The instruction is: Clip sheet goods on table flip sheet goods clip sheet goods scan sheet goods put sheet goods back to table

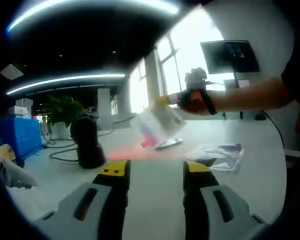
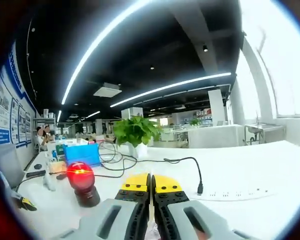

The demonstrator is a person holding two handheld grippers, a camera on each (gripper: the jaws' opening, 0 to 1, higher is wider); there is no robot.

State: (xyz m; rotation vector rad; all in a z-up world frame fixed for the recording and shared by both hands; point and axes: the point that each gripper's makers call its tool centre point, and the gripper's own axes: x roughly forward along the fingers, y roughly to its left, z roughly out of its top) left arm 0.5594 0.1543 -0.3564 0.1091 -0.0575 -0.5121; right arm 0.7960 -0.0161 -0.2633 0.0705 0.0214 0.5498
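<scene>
- A clear sheet packet (image 1: pixel 159 125), with pink and white contents, is seen held up in the air above the white table (image 1: pixel 155 185) in the left gripper view; it is blurred, so its printing cannot be read.
- The packet is gripped at its upper edge by the right gripper (image 1: pixel 175 100), which enters that view from the right, with a person's forearm (image 1: pixel 250 95) behind it.
- In the right gripper view, the right gripper's (image 2: pixel 151 186) yellow-tipped jaws are seen pressed together, and a sliver of the packet (image 2: pixel 152 233) is visible pinched between them at the bottom.
- A red glow is cast on the table just under the raised packet.
- The black scanner (image 1: pixel 88 142) is seen standing on the table left of the packet; in the right gripper view its head (image 2: pixel 80 176) is lit red.
- The left gripper (image 1: pixel 155 170) is held low over the table with its jaws spread apart and nothing between them.
- A second clear packet (image 1: pixel 217 156) is seen lying flat on the table, to the right of the left gripper's jaws.
- Farther off, a potted plant (image 2: pixel 135 132), a blue box (image 2: pixel 82 153), black cables (image 2: pixel 140 162) and a white power strip (image 2: pixel 235 194) are seen on the table.
- A monitor (image 1: pixel 229 56) is seen standing by the bright windows.
</scene>
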